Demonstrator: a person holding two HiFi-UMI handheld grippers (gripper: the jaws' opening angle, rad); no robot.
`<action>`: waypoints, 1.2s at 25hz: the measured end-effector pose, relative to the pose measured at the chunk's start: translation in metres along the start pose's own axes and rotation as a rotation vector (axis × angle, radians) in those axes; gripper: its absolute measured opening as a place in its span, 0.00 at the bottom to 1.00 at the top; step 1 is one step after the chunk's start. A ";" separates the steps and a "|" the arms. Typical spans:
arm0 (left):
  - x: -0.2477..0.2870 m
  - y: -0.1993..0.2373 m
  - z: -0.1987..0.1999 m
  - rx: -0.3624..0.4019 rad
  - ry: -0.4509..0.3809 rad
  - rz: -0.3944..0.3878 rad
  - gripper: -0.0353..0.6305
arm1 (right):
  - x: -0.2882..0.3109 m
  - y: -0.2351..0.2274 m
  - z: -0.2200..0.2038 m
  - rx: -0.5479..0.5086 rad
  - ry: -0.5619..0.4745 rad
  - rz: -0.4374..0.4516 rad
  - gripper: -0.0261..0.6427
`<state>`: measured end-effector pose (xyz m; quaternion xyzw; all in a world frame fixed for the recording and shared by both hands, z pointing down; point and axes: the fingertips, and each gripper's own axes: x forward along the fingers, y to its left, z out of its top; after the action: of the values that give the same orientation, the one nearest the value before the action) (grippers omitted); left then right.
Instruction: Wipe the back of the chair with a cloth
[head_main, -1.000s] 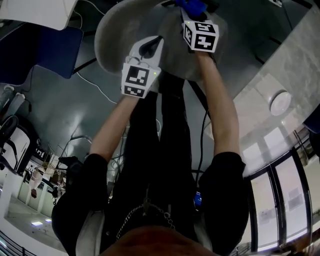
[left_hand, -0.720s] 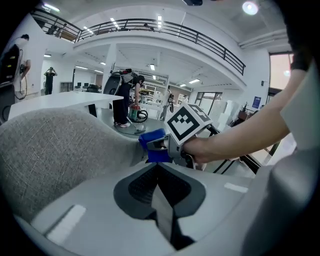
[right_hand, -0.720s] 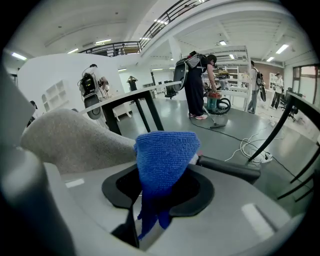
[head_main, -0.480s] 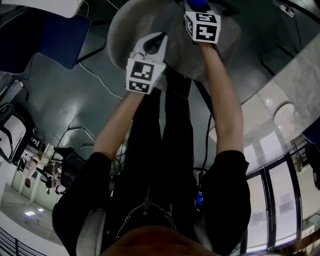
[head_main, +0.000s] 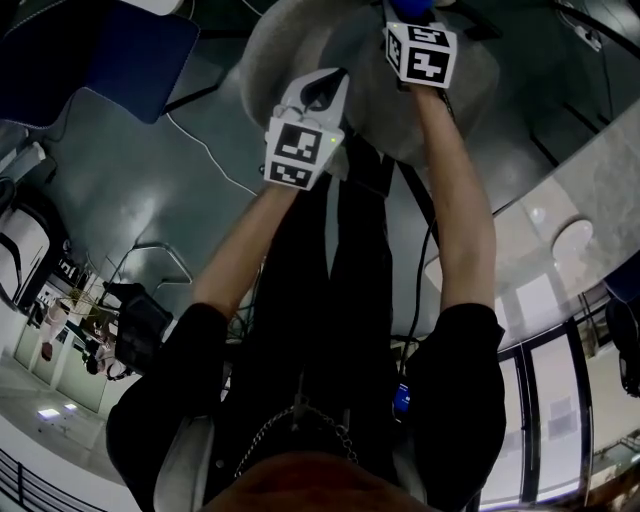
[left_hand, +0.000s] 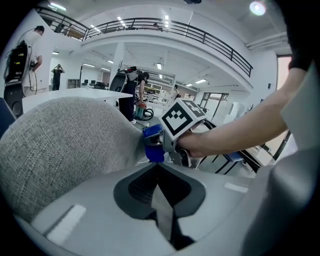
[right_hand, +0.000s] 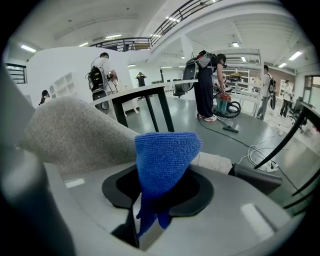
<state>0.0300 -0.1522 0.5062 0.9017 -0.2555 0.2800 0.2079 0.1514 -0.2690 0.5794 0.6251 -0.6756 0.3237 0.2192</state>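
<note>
A grey fabric chair (head_main: 300, 45) stands in front of me, and its curved back (left_hand: 60, 145) fills the left of the left gripper view. My right gripper (head_main: 405, 12) is shut on a blue cloth (right_hand: 162, 165), which sticks up from its jaws beside the chair back (right_hand: 75, 130). The same cloth (left_hand: 152, 145) shows small in the left gripper view, by the chair's edge. My left gripper (head_main: 318, 88) is shut with nothing in it, held over the chair to the left of the right one.
A blue chair (head_main: 110, 55) stands at the upper left, cables (head_main: 200, 150) run over the grey floor. A black-legged table (right_hand: 150, 100) is behind the chair. People with a vacuum cleaner (right_hand: 227, 107) stand farther off. A pale counter (head_main: 560, 230) lies to my right.
Both grippers and the chair have shifted rightward in the head view, the right gripper slightly upward. Both jaws have stayed shut, the cloth still held.
</note>
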 end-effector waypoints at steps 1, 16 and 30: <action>-0.002 0.000 0.000 -0.002 -0.001 0.005 0.07 | -0.001 0.003 0.001 -0.006 -0.001 0.006 0.25; -0.037 -0.007 -0.014 -0.041 -0.024 0.079 0.07 | -0.003 0.053 0.001 -0.084 0.004 0.093 0.25; -0.074 -0.007 -0.033 -0.128 -0.051 0.218 0.07 | -0.004 0.068 0.007 -0.138 -0.003 0.086 0.25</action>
<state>-0.0318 -0.1039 0.4841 0.8603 -0.3747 0.2610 0.2265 0.0858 -0.2704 0.5606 0.5795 -0.7229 0.2842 0.2467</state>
